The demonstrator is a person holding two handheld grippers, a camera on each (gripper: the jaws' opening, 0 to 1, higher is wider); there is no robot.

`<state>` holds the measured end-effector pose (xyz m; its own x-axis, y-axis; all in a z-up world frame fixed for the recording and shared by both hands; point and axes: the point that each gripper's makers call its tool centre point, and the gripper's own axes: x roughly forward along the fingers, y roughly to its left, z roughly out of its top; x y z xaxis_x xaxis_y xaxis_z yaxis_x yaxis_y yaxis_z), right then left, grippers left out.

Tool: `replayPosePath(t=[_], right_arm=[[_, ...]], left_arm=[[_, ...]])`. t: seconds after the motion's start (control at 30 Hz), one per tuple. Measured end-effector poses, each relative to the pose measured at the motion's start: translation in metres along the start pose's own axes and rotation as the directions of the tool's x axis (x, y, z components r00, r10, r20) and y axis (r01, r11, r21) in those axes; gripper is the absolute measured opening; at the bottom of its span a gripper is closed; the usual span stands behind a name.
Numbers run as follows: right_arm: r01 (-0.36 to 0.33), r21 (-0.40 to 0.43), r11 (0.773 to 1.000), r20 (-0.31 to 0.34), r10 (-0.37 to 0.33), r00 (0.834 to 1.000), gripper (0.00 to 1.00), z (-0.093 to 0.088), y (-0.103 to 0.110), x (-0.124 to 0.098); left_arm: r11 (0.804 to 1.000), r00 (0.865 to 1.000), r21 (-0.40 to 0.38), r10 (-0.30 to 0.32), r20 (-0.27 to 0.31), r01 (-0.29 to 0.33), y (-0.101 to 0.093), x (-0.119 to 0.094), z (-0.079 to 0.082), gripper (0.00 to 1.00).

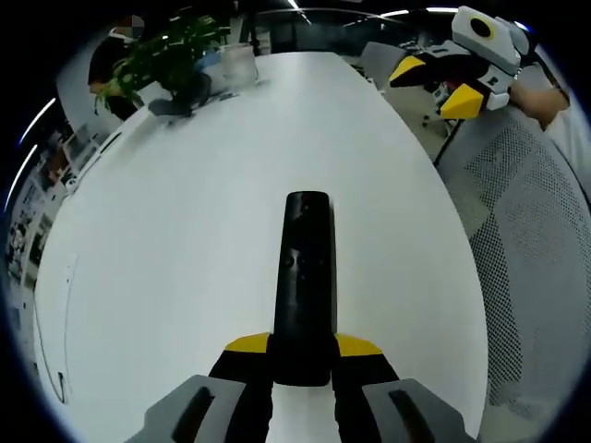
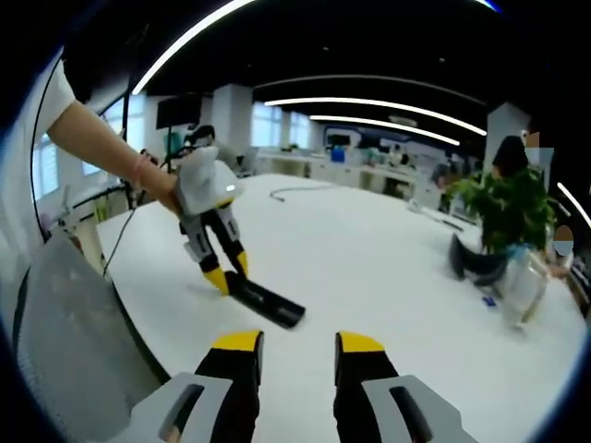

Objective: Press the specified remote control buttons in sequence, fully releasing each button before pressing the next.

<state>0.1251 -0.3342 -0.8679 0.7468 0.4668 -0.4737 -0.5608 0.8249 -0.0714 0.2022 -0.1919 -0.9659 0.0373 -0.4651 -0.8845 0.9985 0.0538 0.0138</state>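
A long black remote control [image 1: 304,295] points away from me over the white table [image 1: 185,212], buttons facing up. My left gripper [image 1: 303,345] is shut on its near end, yellow tips on either side. In the right gripper view the same remote [image 2: 267,303] sticks out from the left gripper [image 2: 226,275], held by a person's hand [image 2: 162,189]. My right gripper [image 2: 297,343] is open with nothing between its fingers, above the table and short of the remote. It also appears at the top right of the left gripper view, right gripper [image 1: 434,85], beyond the table edge.
A potted green plant [image 1: 171,55] and a clear container [image 1: 238,65] stand at the table's far end. A grey mesh chair [image 1: 531,240] sits beside the table's right edge. In the right gripper view, the plant [image 2: 503,217] is at right and a person [image 2: 510,157] sits behind it.
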Motion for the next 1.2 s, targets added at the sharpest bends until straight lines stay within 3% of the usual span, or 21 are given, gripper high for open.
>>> replayPosePath(t=[1.2], right_arm=[[-0.045,-0.038,0.998,-0.065,0.043,0.997,0.21,-0.01,0.011,0.003]], left_arm=[[0.999,0.998,0.049,-0.021,-0.051,0.023,-0.047,-0.001,-0.004,0.23]])
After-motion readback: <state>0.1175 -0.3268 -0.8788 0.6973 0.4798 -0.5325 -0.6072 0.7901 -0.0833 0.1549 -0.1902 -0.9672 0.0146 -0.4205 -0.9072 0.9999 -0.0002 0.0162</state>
